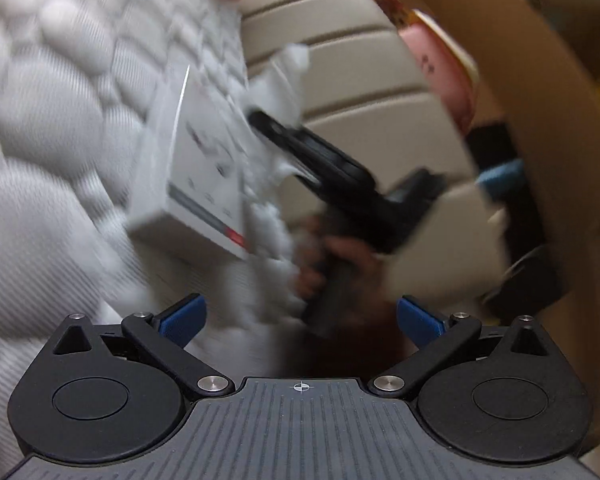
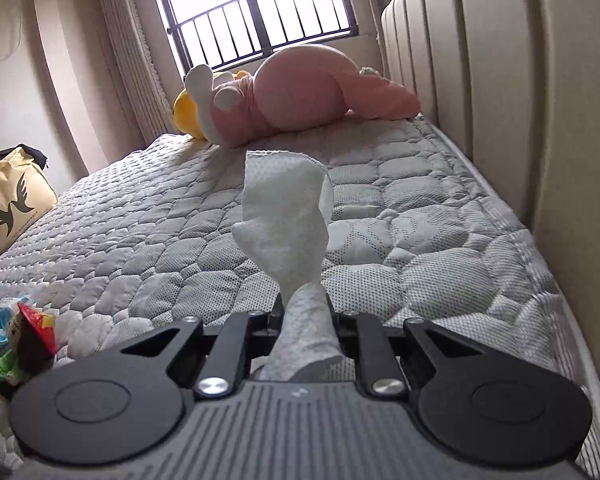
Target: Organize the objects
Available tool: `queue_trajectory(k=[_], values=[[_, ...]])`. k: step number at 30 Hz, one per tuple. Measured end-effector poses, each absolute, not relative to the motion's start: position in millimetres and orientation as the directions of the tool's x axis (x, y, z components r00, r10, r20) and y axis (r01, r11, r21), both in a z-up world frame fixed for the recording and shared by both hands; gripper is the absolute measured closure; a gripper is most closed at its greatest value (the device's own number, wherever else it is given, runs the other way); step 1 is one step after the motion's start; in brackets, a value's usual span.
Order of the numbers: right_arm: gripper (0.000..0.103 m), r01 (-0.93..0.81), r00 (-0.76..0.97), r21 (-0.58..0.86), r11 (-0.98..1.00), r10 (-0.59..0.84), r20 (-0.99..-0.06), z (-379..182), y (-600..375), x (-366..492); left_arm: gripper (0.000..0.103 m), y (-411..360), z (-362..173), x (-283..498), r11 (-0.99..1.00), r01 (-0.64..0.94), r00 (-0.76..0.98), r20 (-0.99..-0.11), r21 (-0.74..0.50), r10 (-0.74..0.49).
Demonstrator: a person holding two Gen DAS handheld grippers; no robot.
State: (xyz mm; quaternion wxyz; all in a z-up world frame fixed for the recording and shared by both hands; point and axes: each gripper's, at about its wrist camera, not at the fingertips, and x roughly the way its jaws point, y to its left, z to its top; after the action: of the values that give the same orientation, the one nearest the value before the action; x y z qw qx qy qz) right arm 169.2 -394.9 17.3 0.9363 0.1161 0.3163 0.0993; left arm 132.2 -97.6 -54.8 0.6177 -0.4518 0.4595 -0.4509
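Sticking up from the shut right gripper, a white tissue is held above the grey mattress, near the headboard on the right. The left gripper is spread apart and empty. The tissue should be kept pinched and carried gently, so it is not torn.
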Motion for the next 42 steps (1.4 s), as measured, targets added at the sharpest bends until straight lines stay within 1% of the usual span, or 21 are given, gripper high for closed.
queue_trajectory(k=[1, 3, 6, 8, 12, 15, 17, 20, 22, 24, 27, 28, 33, 34, 35, 37, 38, 39, 40, 41, 42], values=[[0.087, -0.125, 0.763, 0.293, 0.948, 0.28, -0.583, 12, -393, 181, 0.0, -99, -59, 136, 0.178, 0.099, 0.17, -0.16, -0.979, -0.972], [0.087, -0.149, 0.725, 0.327, 0.933, 0.328, -0.606, 1, -390, 196, 0.0, -103, -67, 144, 0.229, 0.056, 0.192, -0.214, -0.972, -0.958], [0.087, -0.183, 0.68, 0.385, 0.905, 0.399, -0.614, -14, -389, 205, 0.0, -103, -64, 149, 0.229, 0.03, 0.243, -0.215, -0.973, -0.946], [0.086, -0.203, 0.67, 0.428, 0.881, 0.444, -0.595, -18, -391, 203, 0.0, -103, -59, 154, 0.27, 0.065, 0.295, -0.24, -0.961, -0.925], [0.09, -0.172, 0.679, 0.52, 0.836, 0.484, -0.552, -25, -405, 198, 0.0, -107, -56, 170, 0.299, 0.041, 0.309, -0.273, -0.953, -0.911], [0.09, -0.15, 0.677, 0.587, 0.795, 0.515, -0.525, -31, -418, 197, 0.0, -102, -58, 170, 0.282, 0.019, 0.306, -0.262, -0.959, -0.915], [0.09, -0.165, 0.672, 0.566, 0.808, 0.512, -0.535, -30, -415, 193, 0.0, -97, -56, 166, 0.287, 0.005, 0.301, -0.272, -0.958, -0.914], [0.089, -0.201, 0.673, 0.481, 0.853, 0.477, -0.565, -25, -401, 188, 0.0, -93, -48, 163, 0.354, -0.049, 0.289, -0.352, -0.934, -0.89], [0.089, -0.209, 0.674, 0.439, 0.874, 0.454, -0.583, -23, -394, 188, 0.0, -97, -48, 171, 0.376, -0.096, 0.276, -0.387, -0.922, -0.88], [0.089, -0.213, 0.673, 0.431, 0.877, 0.452, -0.585, -22, -392, 186, 0.0, -97, -54, 180, 0.374, -0.162, 0.273, -0.406, -0.913, -0.872], [0.089, -0.224, 0.67, 0.465, 0.856, 0.482, -0.565, -26, -396, 177, 0.0, -97, -57, 189, 0.367, -0.226, 0.267, -0.42, -0.902, -0.867], [0.089, -0.225, 0.669, 0.485, 0.845, 0.496, -0.554, -28, -398, 174, 0.0, -98, -56, 190, 0.367, -0.223, 0.269, -0.418, -0.903, -0.868], [0.089, -0.226, 0.669, 0.568, 0.791, 0.55, -0.5, -34, -403, 151, 0.0, -100, -49, 181, 0.371, -0.048, 0.294, -0.369, -0.927, -0.882], [0.09, -0.232, 0.672, 0.57, 0.788, 0.553, -0.492, -33, -400, 143, 0.0, -98, -48, 178, 0.38, -0.001, 0.299, -0.363, -0.925, -0.883], [0.093, -0.239, 0.675, 0.573, 0.784, 0.558, -0.483, -33, -397, 135, 0.0, -97, -45, 173, 0.4, 0.056, 0.311, -0.364, -0.915, -0.878], [0.093, -0.238, 0.688, 0.57, 0.786, 0.551, -0.472, -33, -389, 117, 0.0, -96, -32, 161, 0.497, 0.228, 0.369, -0.398, -0.837, -0.84], [0.092, -0.242, 0.692, 0.565, 0.789, 0.548, -0.469, -34, -385, 109, 0.0, -98, -21, 151, 0.582, 0.338, 0.43, -0.428, -0.74, -0.795], [0.092, -0.25, 0.698, 0.556, 0.792, 0.546, -0.463, -34, -379, 101, 0.0, -102, -9, 138, 0.675, 0.455, 0.515, -0.446, -0.581, -0.732], [0.091, -0.259, 0.705, 0.546, 0.797, 0.543, -0.457, -34, -373, 92, 0.0, -106, -2, 124, 0.732, 0.54, 0.588, -0.436, -0.417, -0.682], [0.09, -0.264, 0.709, 0.538, 0.801, 0.539, -0.454, -33, -367, 86, 0.0, -111, 0, 112, 0.76, 0.595, 0.643, -0.413, -0.26, -0.645], [0.092, -0.264, 0.715, 0.531, 0.805, 0.533, -0.453, -34, -362, 80, 0.0, -116, -2, 102, 0.773, 0.622, 0.685, -0.393, -0.123, -0.613]])
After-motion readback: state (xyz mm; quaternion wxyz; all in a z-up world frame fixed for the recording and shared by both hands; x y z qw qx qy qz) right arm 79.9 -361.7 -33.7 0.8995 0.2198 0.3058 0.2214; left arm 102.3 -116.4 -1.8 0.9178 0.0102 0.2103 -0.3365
